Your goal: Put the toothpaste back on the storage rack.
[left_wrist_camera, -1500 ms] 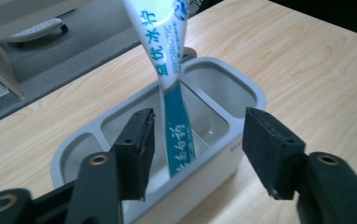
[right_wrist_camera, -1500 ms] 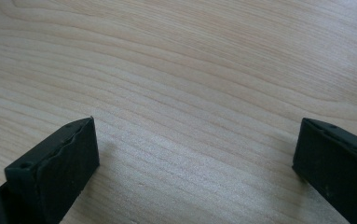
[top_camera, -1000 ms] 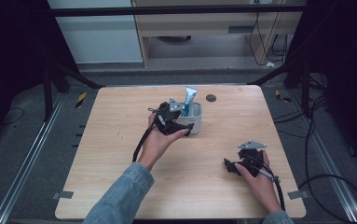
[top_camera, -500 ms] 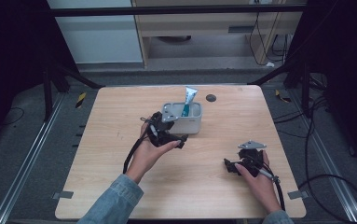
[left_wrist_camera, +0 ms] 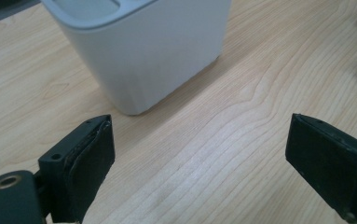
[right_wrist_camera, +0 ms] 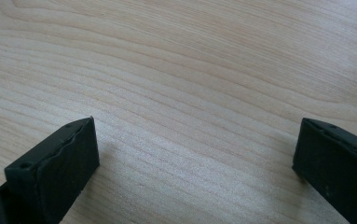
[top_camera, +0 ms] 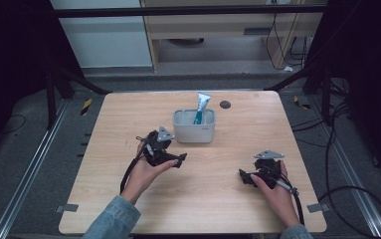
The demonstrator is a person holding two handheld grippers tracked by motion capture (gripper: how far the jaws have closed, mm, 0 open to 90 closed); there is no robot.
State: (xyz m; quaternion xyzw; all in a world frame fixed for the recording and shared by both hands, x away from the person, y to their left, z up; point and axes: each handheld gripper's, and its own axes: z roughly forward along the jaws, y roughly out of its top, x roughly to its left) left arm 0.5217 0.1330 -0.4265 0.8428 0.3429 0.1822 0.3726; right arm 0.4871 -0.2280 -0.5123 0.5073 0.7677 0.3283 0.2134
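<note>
We see the holder (top_camera: pixel 194 127) standing mid-table, just beyond and right of our left claw (top_camera: pixel 180 159), whose jaws have just been opening and gape empty. It is a pale grey, rounded holder with a blue-white tube (top_camera: pixel 201 106) upright inside; its print is unreadable. Our right claw (top_camera: pixel 242 177) rests released, well apart.

White tube (top_camera: pixel 202 105) upright in grey holder (top_camera: pixel 193 132).
</note>
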